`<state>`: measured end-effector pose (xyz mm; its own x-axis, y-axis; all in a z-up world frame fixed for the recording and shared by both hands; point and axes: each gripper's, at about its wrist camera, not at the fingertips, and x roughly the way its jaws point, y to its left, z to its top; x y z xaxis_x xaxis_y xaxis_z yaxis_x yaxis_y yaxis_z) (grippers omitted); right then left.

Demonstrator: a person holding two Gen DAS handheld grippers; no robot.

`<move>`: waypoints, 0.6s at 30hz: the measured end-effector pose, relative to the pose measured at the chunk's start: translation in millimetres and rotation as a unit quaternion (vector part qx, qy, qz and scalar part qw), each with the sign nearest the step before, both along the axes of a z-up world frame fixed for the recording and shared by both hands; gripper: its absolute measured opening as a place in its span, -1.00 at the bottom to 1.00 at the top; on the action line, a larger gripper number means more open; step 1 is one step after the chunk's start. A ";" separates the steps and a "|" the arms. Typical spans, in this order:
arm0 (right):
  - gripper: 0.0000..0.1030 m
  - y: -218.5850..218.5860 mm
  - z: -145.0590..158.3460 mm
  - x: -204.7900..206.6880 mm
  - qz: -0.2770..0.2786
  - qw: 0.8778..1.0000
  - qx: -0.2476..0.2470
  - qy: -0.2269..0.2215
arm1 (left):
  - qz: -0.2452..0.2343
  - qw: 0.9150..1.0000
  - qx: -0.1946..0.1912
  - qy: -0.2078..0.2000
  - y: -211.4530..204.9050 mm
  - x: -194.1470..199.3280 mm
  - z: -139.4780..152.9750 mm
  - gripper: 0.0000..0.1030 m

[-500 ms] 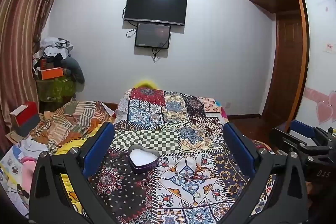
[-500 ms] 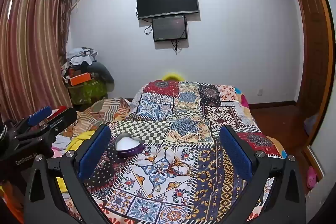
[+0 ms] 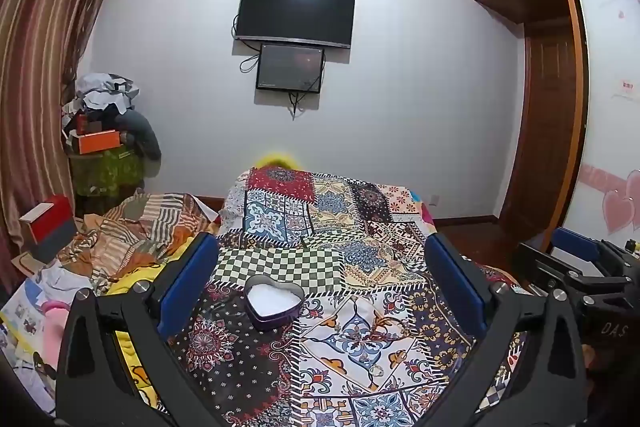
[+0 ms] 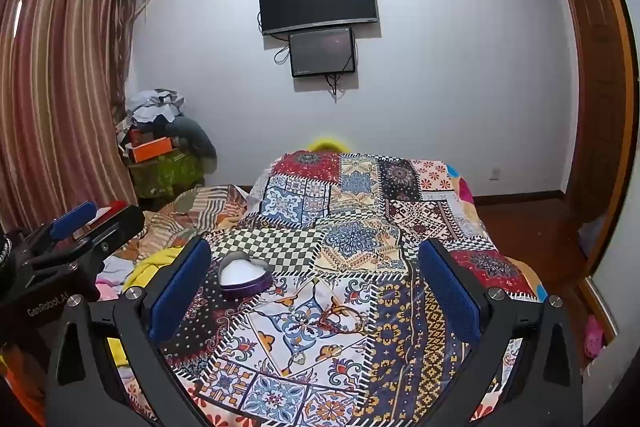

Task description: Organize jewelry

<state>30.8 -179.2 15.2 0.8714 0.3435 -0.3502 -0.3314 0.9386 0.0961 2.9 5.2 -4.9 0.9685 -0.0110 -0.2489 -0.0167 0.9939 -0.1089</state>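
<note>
A purple heart-shaped box (image 3: pixel 273 303) with a white lining sits open on the patchwork bedspread (image 3: pixel 320 227); it also shows in the right wrist view (image 4: pixel 244 277). A thin necklace (image 4: pixel 340 317) lies on the cloth to the right of the box, with a small pendant (image 4: pixel 298 357) nearer to me. A small ring or pendant (image 3: pixel 376 371) shows in the left wrist view. My left gripper (image 3: pixel 320 283) is open and empty above the box. My right gripper (image 4: pixel 316 279) is open and empty above the necklace.
A rumpled striped blanket (image 3: pixel 136 227) and yellow cloth lie left of the bedspread. A red box (image 3: pixel 48 223) and a cluttered stand (image 3: pixel 104 147) are at the far left by the curtain. A TV (image 3: pixel 294 13) hangs on the far wall. A wooden wardrobe (image 3: pixel 552 107) stands at the right.
Both grippers stay open and nearly still. The left view has shifted slightly, with the heart box a little lower in frame.
</note>
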 end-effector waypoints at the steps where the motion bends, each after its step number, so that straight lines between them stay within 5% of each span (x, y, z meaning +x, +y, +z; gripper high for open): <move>1: 1.00 0.0 -0.1 -0.1 0.000 1.000 0.000 0.000 | -0.001 1.000 0.003 -0.001 -3.9 -3.8 3.2 1.00; 18: 1.00 0.6 -0.6 0.4 -0.001 1.000 -0.002 0.001 | -0.003 1.000 0.005 0.000 -4.1 -4.4 2.6 1.00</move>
<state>31.2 -178.6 14.6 0.8710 0.3411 -0.3537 -0.3299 0.9394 0.0934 -1.6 1.0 -2.4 0.9685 -0.0135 -0.2486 -0.0115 0.9950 -0.0990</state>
